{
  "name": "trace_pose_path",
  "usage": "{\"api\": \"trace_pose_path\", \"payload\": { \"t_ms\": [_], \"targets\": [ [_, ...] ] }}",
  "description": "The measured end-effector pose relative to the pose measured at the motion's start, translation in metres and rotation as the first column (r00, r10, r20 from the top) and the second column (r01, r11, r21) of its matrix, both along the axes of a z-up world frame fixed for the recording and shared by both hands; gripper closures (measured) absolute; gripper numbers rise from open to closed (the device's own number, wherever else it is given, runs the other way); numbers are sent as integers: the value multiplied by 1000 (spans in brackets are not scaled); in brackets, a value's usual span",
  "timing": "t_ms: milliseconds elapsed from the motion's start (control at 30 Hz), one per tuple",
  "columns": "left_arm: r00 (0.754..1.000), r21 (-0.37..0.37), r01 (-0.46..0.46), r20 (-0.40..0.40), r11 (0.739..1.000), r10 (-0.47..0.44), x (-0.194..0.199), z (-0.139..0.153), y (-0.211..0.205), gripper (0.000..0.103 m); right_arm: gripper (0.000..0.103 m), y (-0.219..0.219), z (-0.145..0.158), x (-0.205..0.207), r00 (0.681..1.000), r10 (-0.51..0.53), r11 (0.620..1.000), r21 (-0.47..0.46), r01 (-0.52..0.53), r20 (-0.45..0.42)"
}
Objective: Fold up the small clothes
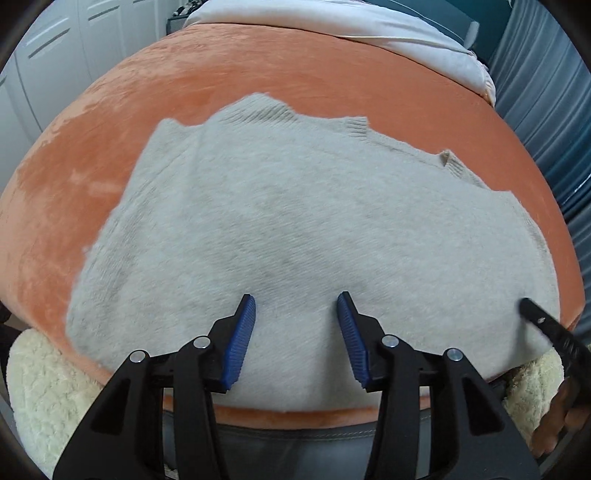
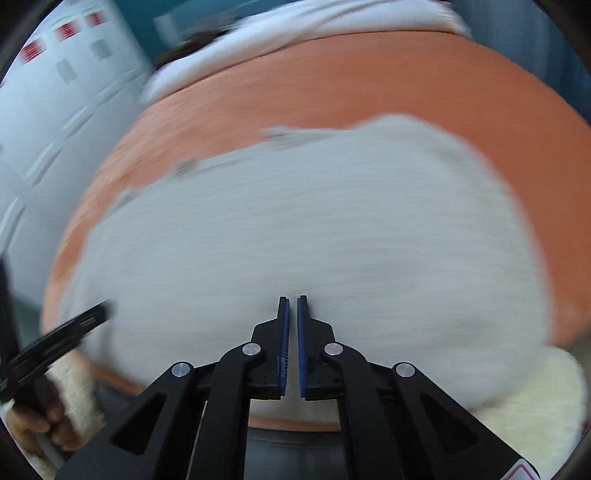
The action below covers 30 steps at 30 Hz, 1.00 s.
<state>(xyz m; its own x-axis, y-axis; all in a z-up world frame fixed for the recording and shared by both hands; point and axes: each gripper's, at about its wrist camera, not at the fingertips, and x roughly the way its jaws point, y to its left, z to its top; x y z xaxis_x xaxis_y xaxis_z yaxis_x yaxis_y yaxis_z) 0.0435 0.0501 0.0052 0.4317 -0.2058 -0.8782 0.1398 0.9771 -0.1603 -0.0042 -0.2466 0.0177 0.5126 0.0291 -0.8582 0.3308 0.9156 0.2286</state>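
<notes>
A light grey knitted sweater (image 1: 288, 229) lies spread flat on an orange plush cover (image 1: 258, 77), its ribbed collar and cuffs at the far edge. My left gripper (image 1: 296, 301) is open and empty, hovering over the sweater's near hem. My right gripper (image 2: 292, 301) has its blue pads nearly together with a thin gap, nothing between them, over the sweater (image 2: 314, 229) near the hem. The right wrist view is motion-blurred. Each gripper shows at the edge of the other's view: the right gripper (image 1: 543, 325), the left gripper (image 2: 70, 332).
A white sheet or pillow (image 1: 351, 26) lies at the far end of the orange cover (image 2: 369, 81). Cream fleece sleeves (image 1: 48, 391) sit at the near edge. White cabinets (image 1: 55, 55) stand to the left, blue-grey curtains (image 1: 546, 92) to the right.
</notes>
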Motion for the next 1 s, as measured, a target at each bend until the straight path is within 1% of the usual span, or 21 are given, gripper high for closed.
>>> {"api": "trace_pose_path", "payload": {
  "t_ms": [33, 67, 100, 133, 167, 233, 267, 300, 367, 433, 467, 500, 567, 633, 667, 700, 733, 767, 800, 900, 1000],
  "targets": [
    [1000, 1, -2, 1, 1000, 2, -2, -2, 1, 58, 100, -28, -1, -10, 996, -84, 995, -57, 82, -19],
    [1000, 7, 0, 5, 1000, 0, -3, -3, 2, 58, 103, -46, -3, -18, 990, -135, 988, -81, 132, -28],
    [1000, 19, 5, 11, 1000, -5, -4, -3, 0, 58, 103, -66, -7, -27, 984, -174, 984, -45, 173, -30],
    [1000, 32, 8, 17, 999, -9, -4, -4, -1, 58, 103, -82, -10, -35, 978, -207, 978, 20, 208, -35],
    [1000, 47, 10, 21, 999, -11, -5, -4, -3, 58, 103, -93, -10, -42, 970, -241, 969, 49, 243, -39],
    [1000, 58, 9, 20, 998, -10, -7, -2, -6, 59, 101, -96, -5, -51, 964, -264, 964, 13, 265, -29],
    [1000, 52, 8, 18, 999, -9, -8, -1, -5, 59, 94, -94, 0, -56, 964, -266, 964, 25, 266, -6],
    [1000, 48, 7, 17, 999, -8, -10, 1, -5, 59, 92, -88, 4, -58, 968, -252, 967, 40, 251, 13],
    [1000, 59, 8, 17, 998, -9, -12, 0, -4, 59, 92, -71, 6, -52, 979, -202, 979, 4, 202, 14],
    [1000, 63, 6, 18, 998, -7, -14, -1, -3, 59, 92, -59, -11, -41, 983, -168, 985, -49, 164, -69],
    [1000, 67, 6, 21, 998, -8, -15, -1, -4, 59, 92, -61, -25, -35, 978, -167, 986, -27, 165, -127],
    [1000, 72, 8, 22, 997, -9, -16, -2, -4, 59, 92, -64, -26, -35, 975, -184, 983, -10, 184, -129],
    [999, 87, 15, 30, 996, -18, -19, -2, -5, 58, 91, -64, -11, -40, 975, -202, 979, -2, 203, -88],
    [999, 96, 17, 34, 995, -21, -21, -3, -6, 58, 91, -57, 0, -42, 980, -192, 981, -8, 192, -49],
    [999, 100, 18, 37, 995, -22, -22, -3, -6, 58, 91, -52, 0, -41, 983, -178, 984, -25, 177, -54],
    [999, 104, 19, 39, 994, -23, -22, -4, -7, 58, 91, -49, -3, -41, 984, -166, 986, -45, 163, -70],
    [999, 108, 21, 41, 994, -25, -23, -4, -7, 58, 91, -46, -13, -39, 982, -156, 987, -65, 150, -108],
    [999, 109, 22, 42, 994, -26, -23, -3, -7, 58, 93, -43, -23, -34, 977, -149, 988, -60, 141, -152],
    [999, 106, 21, 40, 994, -26, -24, -3, -7, 58, 94, -44, -28, -34, 973, -154, 988, -49, 147, -172],
    [999, 90, 19, 39, 996, -23, -29, -1, -1, 58, 90, -43, -10, -42, 979, -171, 985, -22, 170, -107],
    [999, 73, 9, 33, 997, -12, -32, -2, 6, 58, 90, -36, 1, -48, 986, -162, 986, 27, 163, -51]
  ]
}}
